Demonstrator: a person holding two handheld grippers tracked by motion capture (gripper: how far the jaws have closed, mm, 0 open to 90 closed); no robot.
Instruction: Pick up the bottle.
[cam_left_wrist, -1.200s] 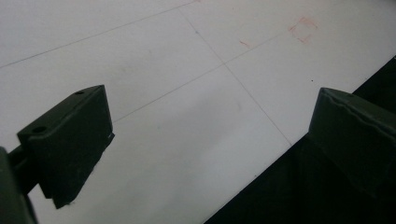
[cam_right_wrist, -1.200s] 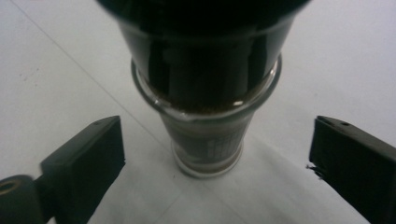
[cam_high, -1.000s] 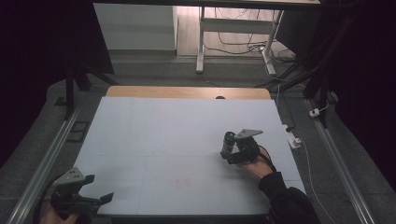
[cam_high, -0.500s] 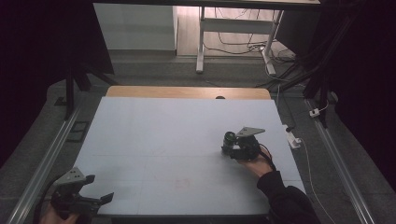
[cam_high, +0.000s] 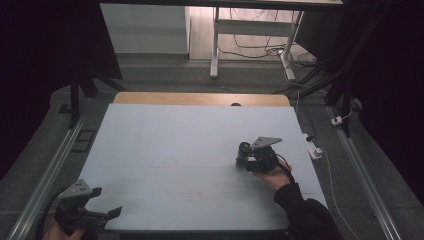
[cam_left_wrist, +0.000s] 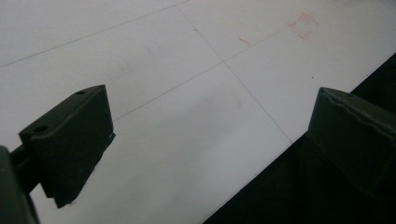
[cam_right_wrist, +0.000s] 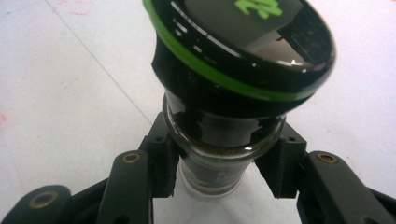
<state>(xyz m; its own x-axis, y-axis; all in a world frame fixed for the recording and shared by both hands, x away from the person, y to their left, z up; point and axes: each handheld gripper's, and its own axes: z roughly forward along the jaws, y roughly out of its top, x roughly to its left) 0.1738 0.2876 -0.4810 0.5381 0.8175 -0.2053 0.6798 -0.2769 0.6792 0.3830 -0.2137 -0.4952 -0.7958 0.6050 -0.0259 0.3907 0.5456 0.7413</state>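
The right gripper is clenching the green-rimmed jar below its cap to lift it near the worktop's right edge, while the left gripper is idling released over the near-left corner

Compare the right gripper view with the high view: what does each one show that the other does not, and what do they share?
Right gripper view: the green ring and green mark on the jar lid, and the tool's pads pressing its glass body. High view: the left tool open at the table's near edge, and the floor beyond. Both: the right tool shut on the jar, on the white table.
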